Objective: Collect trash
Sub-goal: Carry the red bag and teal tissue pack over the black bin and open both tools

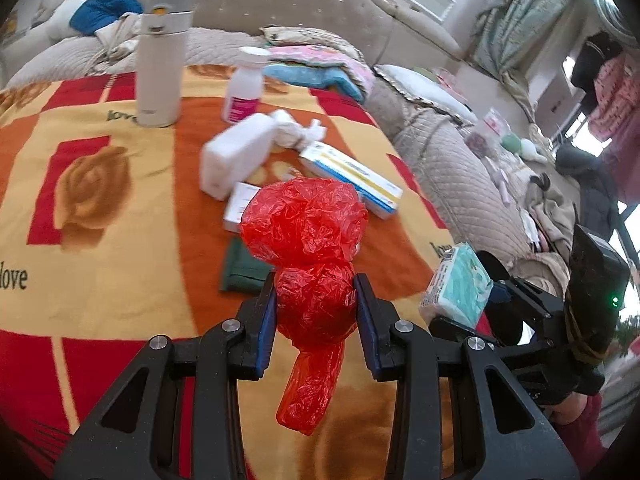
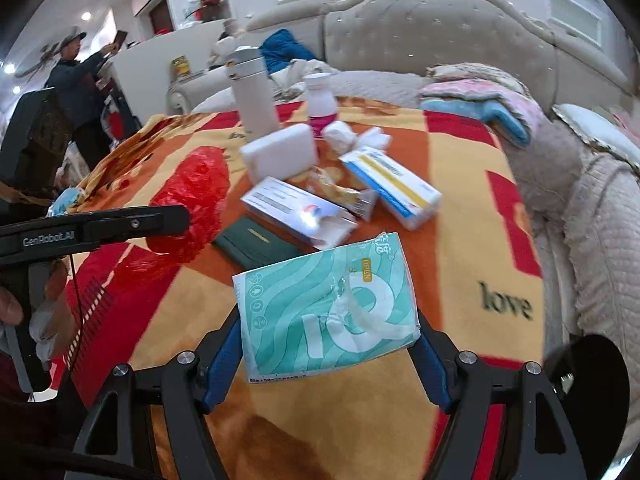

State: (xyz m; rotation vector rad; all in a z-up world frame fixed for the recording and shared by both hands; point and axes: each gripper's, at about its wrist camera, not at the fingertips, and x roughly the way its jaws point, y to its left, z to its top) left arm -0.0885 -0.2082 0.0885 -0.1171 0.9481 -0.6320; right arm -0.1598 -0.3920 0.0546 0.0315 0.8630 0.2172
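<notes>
up above the patterned blanket (image 1: 100,240), the left tongs (image 1: 316,312) pinch a crumpled red plastic bag (image 1: 308,236) at its neck, light and slippery, while the right tongs (image 2: 328,344) clamp a soft teal tissue pack (image 2: 326,308) across its sides.

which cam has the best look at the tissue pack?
Right wrist: the tissue pack faces the lens flat between the right gripper fingers, teal print readable. Left wrist shows it only edge-on at the right, partly hidden by gripper parts.
</notes>
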